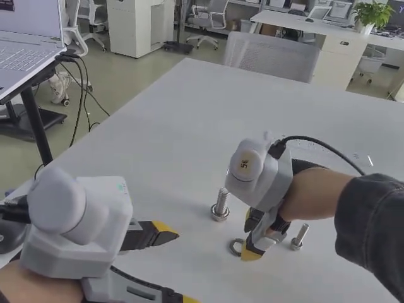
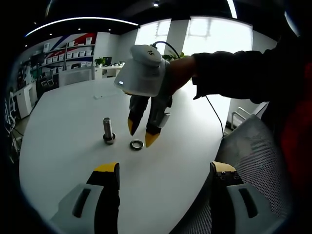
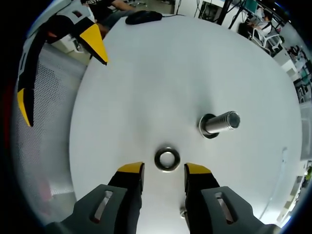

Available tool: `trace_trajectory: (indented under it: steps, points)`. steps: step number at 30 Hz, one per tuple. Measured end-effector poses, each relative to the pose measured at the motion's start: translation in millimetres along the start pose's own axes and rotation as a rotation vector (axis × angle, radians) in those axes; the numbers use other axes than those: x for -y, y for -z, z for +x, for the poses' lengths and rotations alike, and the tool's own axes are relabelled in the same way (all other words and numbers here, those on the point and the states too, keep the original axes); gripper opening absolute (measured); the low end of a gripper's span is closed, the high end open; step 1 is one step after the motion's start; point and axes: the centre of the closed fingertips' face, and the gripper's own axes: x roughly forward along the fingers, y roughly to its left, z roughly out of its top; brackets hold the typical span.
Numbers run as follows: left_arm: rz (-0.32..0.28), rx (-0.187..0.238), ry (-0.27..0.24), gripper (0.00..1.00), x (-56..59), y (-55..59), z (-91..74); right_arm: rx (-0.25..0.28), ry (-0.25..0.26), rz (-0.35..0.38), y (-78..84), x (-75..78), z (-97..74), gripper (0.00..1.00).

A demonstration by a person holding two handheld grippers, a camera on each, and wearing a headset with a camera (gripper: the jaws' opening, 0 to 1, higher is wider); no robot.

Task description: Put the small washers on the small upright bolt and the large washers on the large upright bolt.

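Observation:
A large upright bolt stands on the white table with a washer around its foot. A loose large washer lies flat just in front of it. My right gripper points down at that washer, open, its yellow tips on either side and slightly short of it. A small bolt stands to the right of the right gripper. My left gripper hovers open and empty near the table's front edge.
A laptop sits on a stand off the table's left side, with cables hanging below. A grey mesh chair stands at the far edge. A black cable runs from the right gripper over the table.

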Motion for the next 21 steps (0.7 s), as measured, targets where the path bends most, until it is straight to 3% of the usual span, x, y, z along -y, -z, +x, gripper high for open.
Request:
trace_trajectory:
  steps: [11,21]
  points:
    - [-0.014,-0.002,-0.005,0.75,-2.5,5.3,0.8,-0.007,-0.006,0.003,2.4,0.6,13.4,0.34]
    - [-0.021,0.000,-0.003,0.75,-1.8,6.1,1.3,0.001,-0.015,0.020,1.7,-1.3,13.7,0.33]
